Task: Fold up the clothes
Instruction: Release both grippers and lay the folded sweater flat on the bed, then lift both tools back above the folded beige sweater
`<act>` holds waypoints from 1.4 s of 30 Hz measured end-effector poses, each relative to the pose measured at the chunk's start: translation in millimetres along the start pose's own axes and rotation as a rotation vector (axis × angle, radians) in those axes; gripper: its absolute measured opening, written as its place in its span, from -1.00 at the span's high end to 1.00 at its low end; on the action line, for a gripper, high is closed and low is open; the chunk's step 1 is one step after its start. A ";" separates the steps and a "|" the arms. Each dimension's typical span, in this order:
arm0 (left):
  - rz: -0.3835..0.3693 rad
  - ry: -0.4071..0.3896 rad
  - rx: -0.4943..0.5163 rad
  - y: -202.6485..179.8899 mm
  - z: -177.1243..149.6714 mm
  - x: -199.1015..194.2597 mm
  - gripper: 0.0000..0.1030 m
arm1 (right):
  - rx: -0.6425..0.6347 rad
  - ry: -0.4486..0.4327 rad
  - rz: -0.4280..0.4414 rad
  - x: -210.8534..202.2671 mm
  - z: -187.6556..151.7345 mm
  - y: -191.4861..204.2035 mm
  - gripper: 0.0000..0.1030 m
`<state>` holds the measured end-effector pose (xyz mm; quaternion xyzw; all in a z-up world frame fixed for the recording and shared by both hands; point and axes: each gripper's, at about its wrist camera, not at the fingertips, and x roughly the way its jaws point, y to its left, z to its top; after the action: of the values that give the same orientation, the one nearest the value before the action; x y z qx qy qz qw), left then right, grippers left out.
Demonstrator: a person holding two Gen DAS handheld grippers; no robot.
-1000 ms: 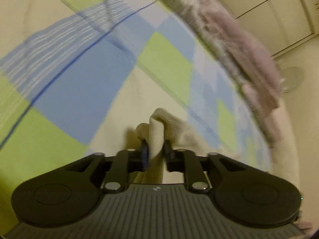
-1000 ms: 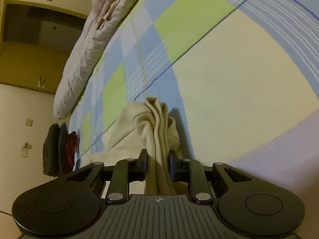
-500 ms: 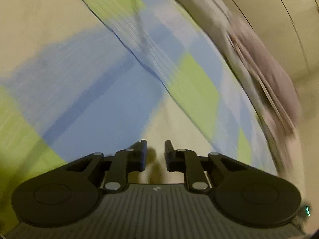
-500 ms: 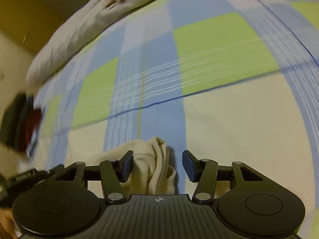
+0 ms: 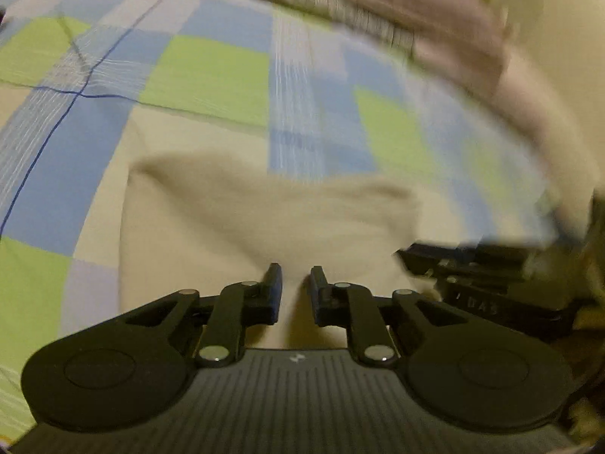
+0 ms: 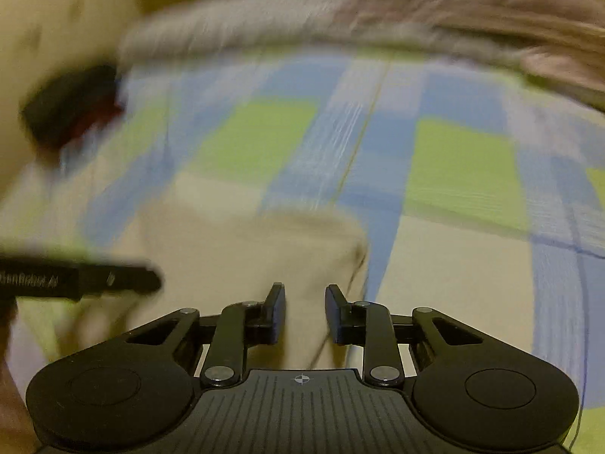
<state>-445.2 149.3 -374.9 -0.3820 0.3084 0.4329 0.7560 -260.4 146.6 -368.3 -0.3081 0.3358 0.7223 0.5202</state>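
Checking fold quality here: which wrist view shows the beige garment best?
The left wrist view: the beige garment lies there nearly whole, left edge and far edge visible, only mildly blurred. The right wrist view shows it smeared by motion, partly hidden behind the left gripper.

beige folded garment (image 5: 264, 223) lies flat on checked bedsheet (image 5: 208, 72).

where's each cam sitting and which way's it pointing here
Left wrist: on the left gripper, facing along its parted fingers over the beige garment on the checked sheet; the right gripper shows at right.
Right wrist: on the right gripper, fingers parted, facing the same garment; the left gripper shows at left.
Shared: garment, sheet, rumpled bedding beyond.
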 end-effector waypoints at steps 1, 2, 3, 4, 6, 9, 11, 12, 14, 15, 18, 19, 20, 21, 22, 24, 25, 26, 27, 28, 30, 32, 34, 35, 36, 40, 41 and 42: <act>0.014 0.008 0.020 -7.4 -3.3 4.7 0.71 | -0.033 0.013 -0.005 9.9 -5.5 0.2 0.52; 0.017 0.014 0.005 -7.7 -1.9 2.8 0.71 | -0.058 0.025 -0.008 16.4 -8.9 0.2 0.52; 0.020 0.018 -0.014 -7.3 -0.8 -0.2 0.71 | -0.060 0.031 -0.003 13.5 -6.3 -0.5 0.52; 0.022 0.017 -0.040 -5.5 -0.4 -5.5 0.72 | -0.062 0.038 0.002 10.5 -3.7 -1.2 0.52; 0.044 0.009 -0.062 -3.7 -1.3 -20.1 0.79 | -0.046 0.033 -0.017 -1.8 -1.7 -2.8 0.51; 0.040 -0.019 -0.077 -4.1 -6.6 -51.7 0.80 | 0.046 -0.017 -0.003 -39.3 -8.0 -8.4 0.51; 0.008 -0.020 -0.083 -9.2 -14.9 -64.9 0.79 | 0.077 -0.026 0.030 -58.3 -16.4 -4.2 0.51; 0.000 -0.010 -0.074 -12.9 -20.1 -65.8 0.79 | 0.070 -0.022 0.039 -63.6 -20.9 2.5 0.51; 0.016 0.033 -0.044 -17.2 -31.6 -50.9 0.79 | 0.056 0.008 0.048 -62.6 -33.4 16.9 0.51; 0.028 0.057 -0.030 -17.9 -37.7 -41.0 0.82 | 0.051 0.032 0.043 -56.9 -40.9 24.0 0.51; 0.030 0.052 -0.030 -14.4 -41.5 -29.3 0.80 | 0.045 0.068 -0.012 -27.3 -57.6 32.9 0.51; 0.025 0.061 -0.036 -13.2 -39.2 -31.4 0.81 | 0.068 0.079 -0.016 -27.6 -53.6 32.5 0.51; 0.021 0.072 -0.043 -12.2 -37.1 -34.2 0.82 | 0.089 0.092 -0.023 -28.9 -49.6 32.6 0.51; 0.027 0.089 -0.054 -11.3 -35.7 -38.8 0.83 | 0.106 0.112 -0.037 -33.2 -46.0 34.0 0.51; 0.044 0.112 -0.066 -10.7 -34.0 -44.9 0.83 | 0.124 0.131 -0.050 -37.4 -42.3 35.4 0.51; 0.096 0.167 -0.082 -9.6 -31.5 -60.0 0.69 | 0.148 0.158 -0.078 -48.6 -39.1 41.7 0.50; 0.120 0.193 -0.089 -8.6 -30.5 -67.5 0.61 | 0.158 0.167 -0.092 -55.0 -38.8 45.9 0.50; 0.141 0.216 -0.095 -6.8 -30.0 -74.9 0.51 | 0.171 0.175 -0.104 -61.8 -39.2 50.3 0.50; 0.157 0.239 -0.100 -4.8 -29.8 -83.3 0.50 | 0.200 0.182 -0.108 -69.0 -41.7 55.3 0.50; 0.161 0.256 -0.102 -2.8 -29.6 -93.3 0.50 | 0.238 0.196 -0.111 -74.7 -44.5 59.5 0.49; 0.162 0.267 -0.083 -1.3 -28.3 -112.9 0.40 | 0.314 0.221 -0.114 -86.7 -49.7 68.0 0.41; 0.154 0.265 -0.051 -1.1 -26.8 -134.5 0.34 | 0.391 0.213 -0.106 -104.3 -49.5 76.8 0.11; 0.157 0.254 -0.028 -1.0 -22.8 -154.5 0.33 | 0.436 0.183 -0.106 -122.3 -43.8 85.7 0.10; 0.160 0.250 -0.016 -1.2 -20.2 -165.0 0.33 | 0.449 0.166 -0.109 -130.9 -39.8 90.0 0.10; 0.164 0.243 -0.006 -1.8 -17.4 -174.2 0.32 | 0.456 0.149 -0.114 -139.5 -35.2 94.7 0.10; 0.171 0.186 0.017 -3.0 -1.2 -212.7 0.23 | 0.392 0.089 -0.145 -171.1 -8.6 118.4 0.10; 0.175 0.171 0.025 -4.0 2.5 -221.0 0.22 | 0.376 0.073 -0.145 -178.3 -3.9 124.0 0.10; 0.179 0.156 0.033 -4.9 6.0 -229.0 0.20 | 0.367 0.066 -0.148 -183.7 -1.4 128.6 0.10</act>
<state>-539.6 56.8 -187.7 -0.3731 0.4063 0.4626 0.6941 -334.2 15.5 -202.0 -0.2553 0.4549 0.5983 0.6082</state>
